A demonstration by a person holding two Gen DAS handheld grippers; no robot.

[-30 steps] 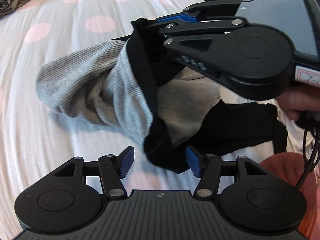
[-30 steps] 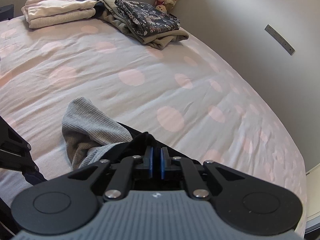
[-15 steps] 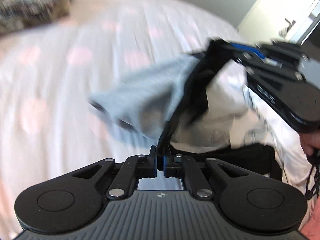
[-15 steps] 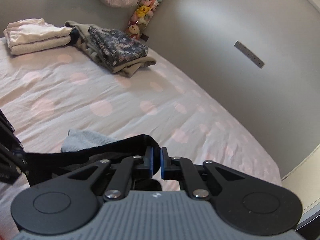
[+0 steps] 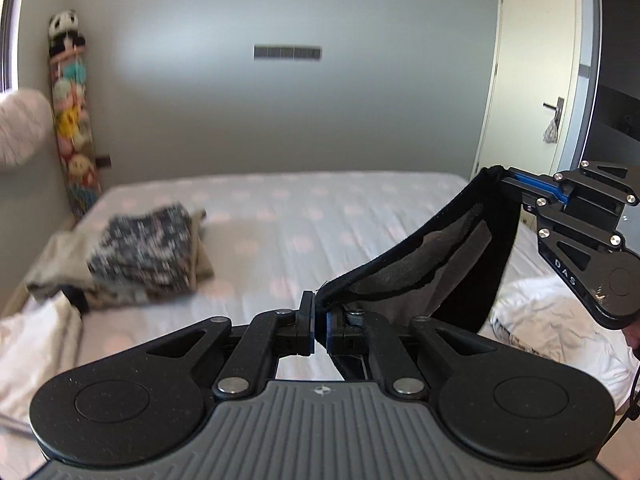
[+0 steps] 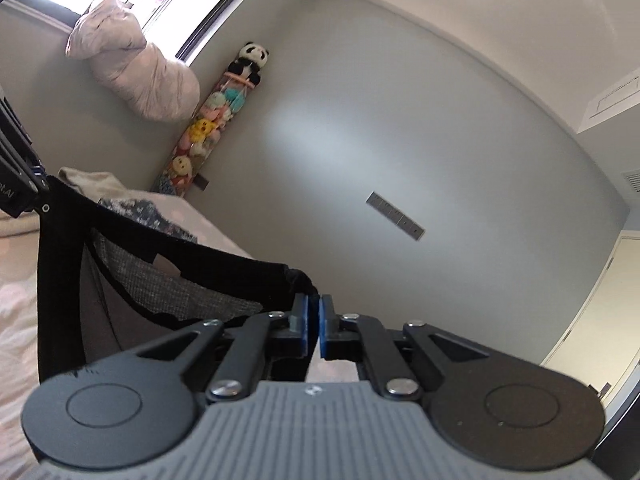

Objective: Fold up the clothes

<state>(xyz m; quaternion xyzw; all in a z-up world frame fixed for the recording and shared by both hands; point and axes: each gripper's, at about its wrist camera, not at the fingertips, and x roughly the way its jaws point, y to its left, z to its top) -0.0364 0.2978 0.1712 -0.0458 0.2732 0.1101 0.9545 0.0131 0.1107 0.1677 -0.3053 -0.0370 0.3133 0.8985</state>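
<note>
We hold a grey knitted garment with a black band along its edge up in the air over the big bed with the white sheet and pink dots. Our left gripper is pinched tight on one end of the black band. Our right gripper is pinched tight on the other end, and we can see it from the left camera too, up at the near right of the bed. The black band runs between the two grippers and sags a little. The grey cloth hangs down under the band, above the bed.

On the far left part of the bed lies a folded pile with a dark flowery cloth on top of a tan one. A crumpled white cloth lies on the near right part of the bed. Past the bed's far left corner stands a tall net tube full of soft toys with a panda on top.
</note>
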